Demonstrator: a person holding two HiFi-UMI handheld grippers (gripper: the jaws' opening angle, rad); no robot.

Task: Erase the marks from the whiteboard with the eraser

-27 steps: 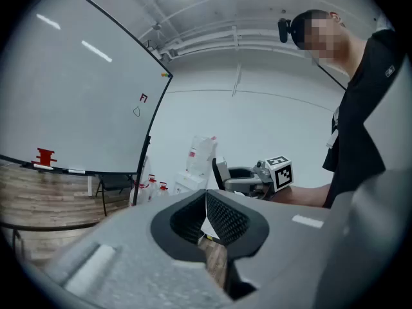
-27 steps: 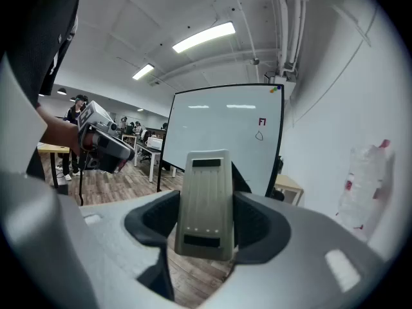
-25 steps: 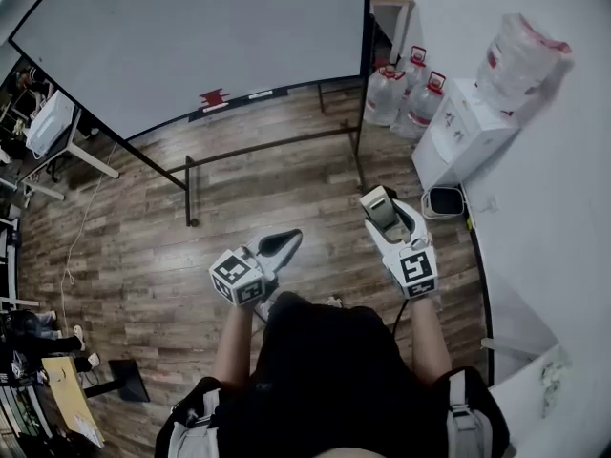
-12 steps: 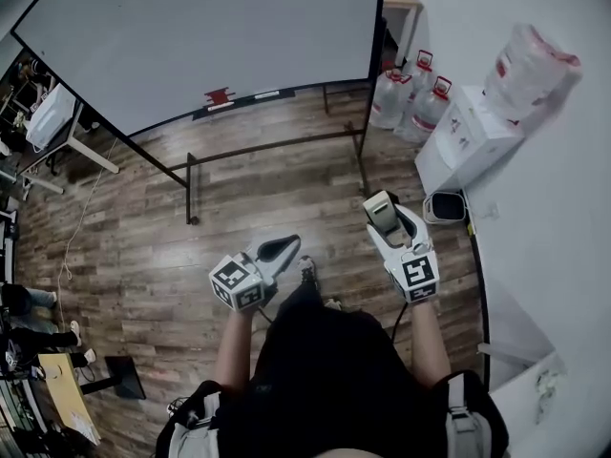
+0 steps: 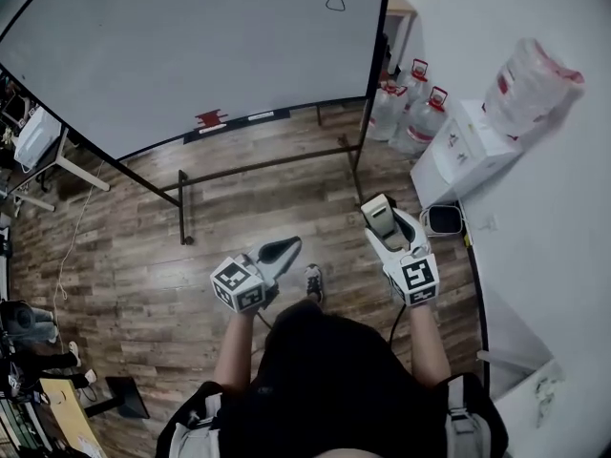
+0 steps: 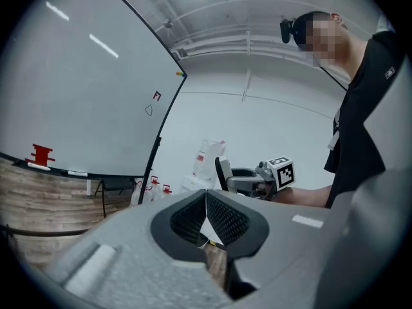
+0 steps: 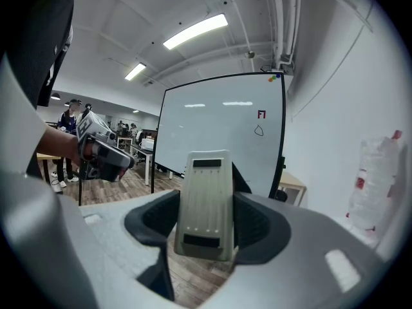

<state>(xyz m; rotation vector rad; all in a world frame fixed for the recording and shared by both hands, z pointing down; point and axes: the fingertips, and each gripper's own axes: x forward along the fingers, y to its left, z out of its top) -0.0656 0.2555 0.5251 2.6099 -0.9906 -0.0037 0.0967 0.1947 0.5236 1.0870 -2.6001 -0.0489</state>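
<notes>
The eraser sat pinched upright in the right gripper, well short of the whiteboard. The marks, a small black loop with a red scrawl above it, lay near the whiteboard's upper right corner. Over the past second the whiteboard had drawn nearer and the red scrawl had come into view, so the person was probably walking up to it. No wiping had begun. The left gripper, jaws pressed together on nothing, hung equally far from the whiteboard.
</notes>
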